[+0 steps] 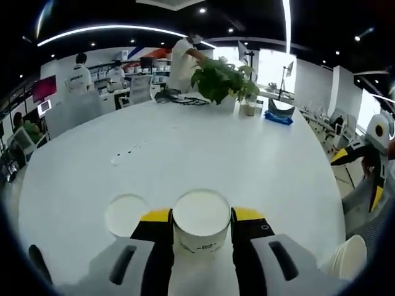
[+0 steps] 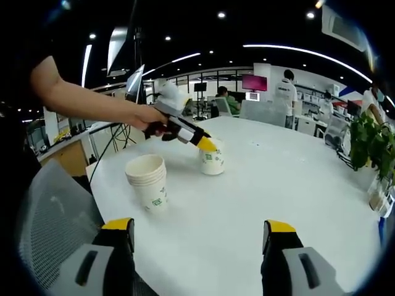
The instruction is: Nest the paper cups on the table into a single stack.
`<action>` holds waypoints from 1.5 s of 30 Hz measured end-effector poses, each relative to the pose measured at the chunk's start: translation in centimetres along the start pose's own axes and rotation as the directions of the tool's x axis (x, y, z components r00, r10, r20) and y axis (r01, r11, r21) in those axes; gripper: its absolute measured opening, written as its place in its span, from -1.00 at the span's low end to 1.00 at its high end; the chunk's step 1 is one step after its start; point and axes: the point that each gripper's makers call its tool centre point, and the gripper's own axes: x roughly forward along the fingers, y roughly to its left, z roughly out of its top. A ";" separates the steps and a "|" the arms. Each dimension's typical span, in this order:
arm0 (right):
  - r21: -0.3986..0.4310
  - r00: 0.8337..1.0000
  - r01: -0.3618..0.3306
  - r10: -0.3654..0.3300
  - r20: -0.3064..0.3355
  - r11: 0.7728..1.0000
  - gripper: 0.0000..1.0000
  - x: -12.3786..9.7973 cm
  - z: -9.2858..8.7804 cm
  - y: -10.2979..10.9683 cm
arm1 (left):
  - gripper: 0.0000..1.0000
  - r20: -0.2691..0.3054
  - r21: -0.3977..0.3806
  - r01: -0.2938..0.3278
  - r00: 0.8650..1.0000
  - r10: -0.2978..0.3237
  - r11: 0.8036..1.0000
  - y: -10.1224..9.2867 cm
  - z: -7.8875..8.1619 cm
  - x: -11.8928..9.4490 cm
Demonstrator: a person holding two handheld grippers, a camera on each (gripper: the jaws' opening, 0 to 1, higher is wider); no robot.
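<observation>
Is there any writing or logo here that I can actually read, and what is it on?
None is readable.
Single cup in the left gripper: green print, too blurred.
Stack of cups: small green mark, too small.
Wall screen: blurred.

Curved ceiling light strips [image 1: 105, 29] and bright windows [image 1: 271, 68] evenly light the round white surface [image 1: 203, 148], casting only soft shadows; fisheye bending warps edges, and background figures appear soft.
</observation>
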 end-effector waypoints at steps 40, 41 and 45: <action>0.039 0.985 -0.137 0.132 0.112 0.990 0.59 0.4 4.6 3.0 | -0.33 0.116 0.006 0.123 0.986 -0.123 0.992 -9.0 6.3 -11.3; 0.039 0.984 -0.140 0.134 0.117 0.989 0.59 0.4 4.8 3.1 | -0.32 0.118 0.003 0.124 0.985 -0.123 0.992 -9.2 6.3 -11.5; 0.015 0.976 -0.161 0.157 0.151 0.987 0.46 0.5 5.7 3.9 | -0.32 0.147 -0.012 0.134 0.980 -0.131 0.991 -9.8 6.4 -12.5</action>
